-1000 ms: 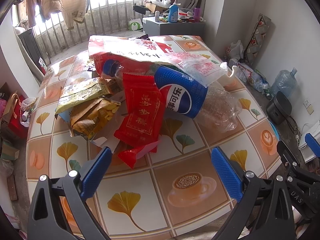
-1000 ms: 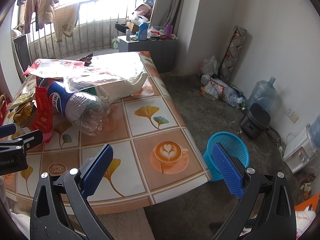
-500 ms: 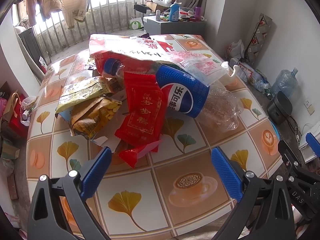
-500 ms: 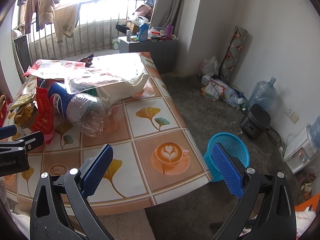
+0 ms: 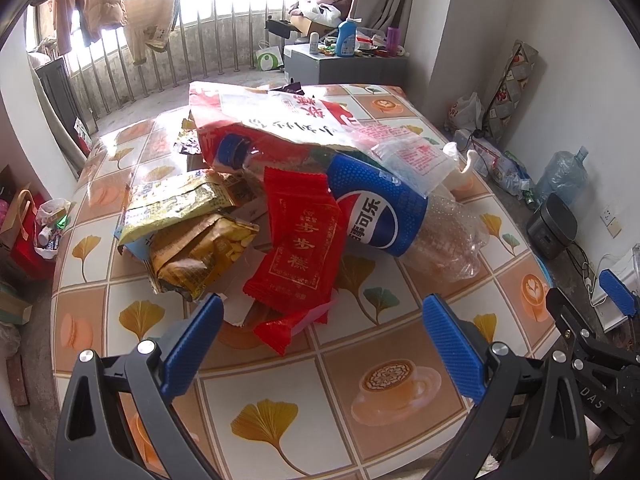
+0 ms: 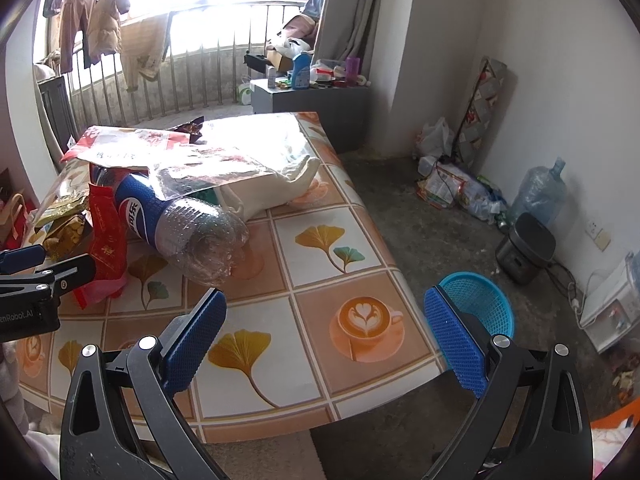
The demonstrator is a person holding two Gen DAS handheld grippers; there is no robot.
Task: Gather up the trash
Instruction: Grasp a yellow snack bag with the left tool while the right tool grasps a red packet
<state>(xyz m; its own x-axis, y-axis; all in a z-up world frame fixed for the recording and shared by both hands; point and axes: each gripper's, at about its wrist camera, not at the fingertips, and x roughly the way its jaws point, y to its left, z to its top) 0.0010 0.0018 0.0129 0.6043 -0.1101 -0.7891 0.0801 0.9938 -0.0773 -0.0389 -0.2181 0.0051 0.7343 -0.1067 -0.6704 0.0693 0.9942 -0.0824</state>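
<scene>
A pile of trash lies on the tiled table [image 5: 400, 432]: a red snack wrapper [image 5: 300, 252], yellow wrappers [image 5: 196, 236], an empty Pepsi bottle [image 5: 384, 216] and a large red-and-white plastic bag [image 5: 304, 120]. My left gripper [image 5: 320, 344] is open and empty, just short of the red wrapper's near tip. My right gripper [image 6: 324, 336] is open and empty over the table's near right corner. In the right wrist view the Pepsi bottle [image 6: 188, 228] and red wrapper [image 6: 106, 236] lie to the left. A blue basket [image 6: 476, 300] stands on the floor beside the table.
A black cooker [image 6: 528, 248], a water jug [image 6: 540, 192] and bags of clutter [image 6: 452, 184] line the right wall. A grey cabinet [image 6: 312, 100] with bottles stands behind the table. Bags [image 5: 28, 224] sit on the floor at left.
My left gripper has crept forward toward the pile, so the red wrapper sits closer between the fingers. My right gripper has barely moved.
</scene>
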